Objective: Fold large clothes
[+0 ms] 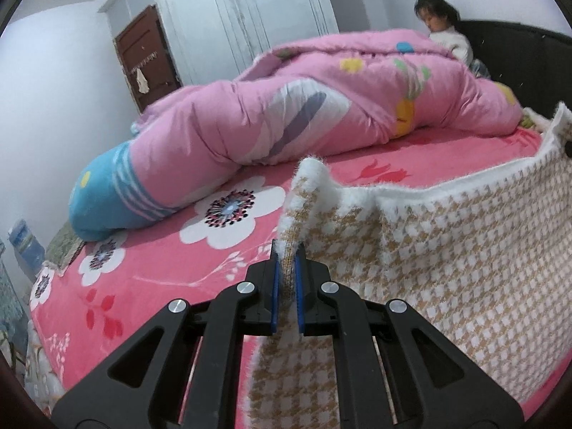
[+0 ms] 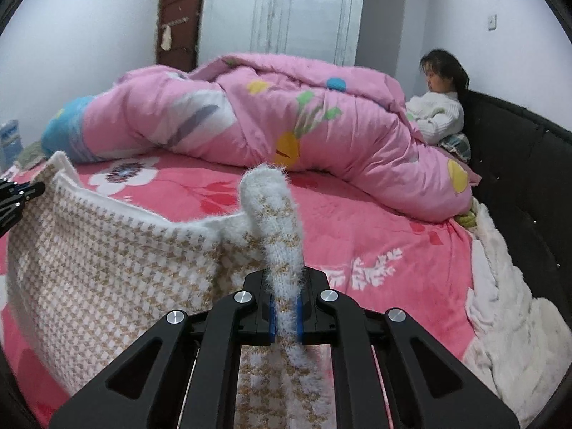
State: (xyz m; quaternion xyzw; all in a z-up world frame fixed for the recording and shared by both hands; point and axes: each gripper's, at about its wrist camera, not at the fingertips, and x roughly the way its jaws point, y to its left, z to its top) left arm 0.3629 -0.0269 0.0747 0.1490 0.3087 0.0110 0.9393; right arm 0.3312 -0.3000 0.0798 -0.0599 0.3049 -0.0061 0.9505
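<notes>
A fuzzy white-and-tan houndstooth knit garment [image 1: 447,250] hangs stretched above the pink floral bed. My left gripper [image 1: 288,250] is shut on one corner of it, the cloth pinched between its blue pads. My right gripper [image 2: 286,279] is shut on the other corner of the same garment [image 2: 107,250], whose fuzzy white edge sticks up past the fingers. The cloth sags between the two grippers and drapes down toward me. In the right wrist view the left gripper [image 2: 18,193] shows at the far left edge.
A bulky pink quilt [image 1: 304,107] lies heaped across the far side of the bed [image 1: 143,279]. A person in a white sweater [image 2: 436,114] sits against the black headboard [image 2: 518,164]. White fleece [image 2: 507,321] lies along the right edge. A wardrobe and a brown door stand behind.
</notes>
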